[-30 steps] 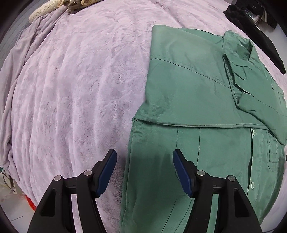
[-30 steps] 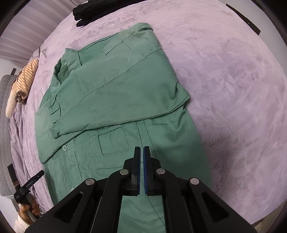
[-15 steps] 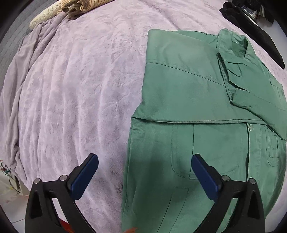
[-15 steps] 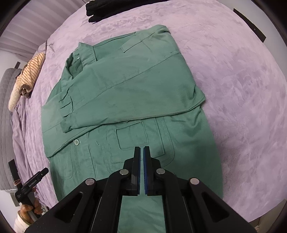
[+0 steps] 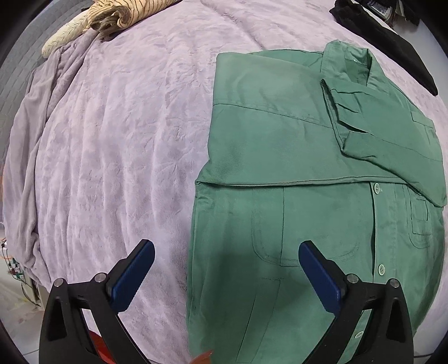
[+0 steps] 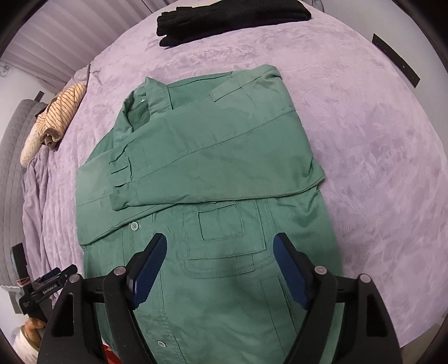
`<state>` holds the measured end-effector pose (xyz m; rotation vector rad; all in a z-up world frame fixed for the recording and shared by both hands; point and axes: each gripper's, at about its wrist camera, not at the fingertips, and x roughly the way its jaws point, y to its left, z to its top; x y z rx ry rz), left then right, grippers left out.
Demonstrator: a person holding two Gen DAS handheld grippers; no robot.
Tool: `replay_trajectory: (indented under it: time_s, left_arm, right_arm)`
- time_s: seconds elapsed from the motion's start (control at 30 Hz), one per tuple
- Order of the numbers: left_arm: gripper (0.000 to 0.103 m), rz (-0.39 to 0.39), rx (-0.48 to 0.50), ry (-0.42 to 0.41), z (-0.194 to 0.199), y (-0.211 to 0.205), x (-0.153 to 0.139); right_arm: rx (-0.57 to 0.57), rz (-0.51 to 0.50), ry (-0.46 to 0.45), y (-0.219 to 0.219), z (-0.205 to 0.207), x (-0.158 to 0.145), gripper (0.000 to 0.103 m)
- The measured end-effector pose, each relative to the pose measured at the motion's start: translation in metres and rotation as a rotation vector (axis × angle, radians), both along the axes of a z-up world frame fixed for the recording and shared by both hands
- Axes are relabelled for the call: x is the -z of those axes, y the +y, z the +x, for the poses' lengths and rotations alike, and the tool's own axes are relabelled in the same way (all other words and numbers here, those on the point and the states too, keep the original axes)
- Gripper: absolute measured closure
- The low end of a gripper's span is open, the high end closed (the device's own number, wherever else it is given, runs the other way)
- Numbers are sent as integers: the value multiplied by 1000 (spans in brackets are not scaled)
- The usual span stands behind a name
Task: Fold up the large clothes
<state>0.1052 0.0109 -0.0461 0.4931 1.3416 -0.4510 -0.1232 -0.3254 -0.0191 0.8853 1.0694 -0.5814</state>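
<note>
Green shirt (image 6: 224, 168) beneath both wide-open, empty tools (image 5: 225, 266) (image 6: 219, 263).

A plush lilac blanket (image 5: 117, 145) covers the whole bed, its pile brushed into pale swirls and its near left side bunched into long folds. At the far corner lies a rolled cream garment with thin dark stripes (image 5: 117, 14), resting on the blanket beside a grey quilted headboard (image 6: 12, 145). A black garment (image 6: 224, 21) lies folded on the blanket at the far edge. A short black strip (image 6: 394, 58) sits alone on the blanket, well apart on the right.
</note>
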Motion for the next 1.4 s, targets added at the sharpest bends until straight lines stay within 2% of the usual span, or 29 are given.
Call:
replay_trajectory:
  time_s: [0.07, 0.1, 0.13, 0.17, 0.5, 0.8, 1.13, 1.3, 1.4]
  left_arm:
    - [0, 3, 5, -16, -5, -2, -4]
    - [0, 6, 4, -20, -8, -3, -6]
    - [0, 6, 2, -24, -11, -4, -7]
    - [0, 7, -1, -23, -13, -5, -9]
    - [0, 14, -85, -4, -49, 3, -14]
    - [0, -15, -125, 46, -99, 15, -11]
    - [0, -21, -125, 133, -110, 49, 9]
    - [0, -25, -125, 164, -116, 84, 29]
    - [0, -27, -136, 200, -120, 107, 42]
  right_arm:
    - [-10, -6, -10, 0, -1, -3, 20]
    - [-17, -3, -18, 0, -2, -3, 14]
    - [-24, -2, -26, 0, -3, -4, 3]
    - [-31, 0, -35, 0, -5, -4, 0]
    - [-99, 119, -69, 1, -33, -1, 0]
    - [-135, 242, -64, 2, -54, 25, 0]
    - [-51, 339, -91, 17, -83, 45, 0]
    - [22, 353, -70, 36, -105, 58, 0]
    - [71, 323, -38, 46, -126, 62, 0]
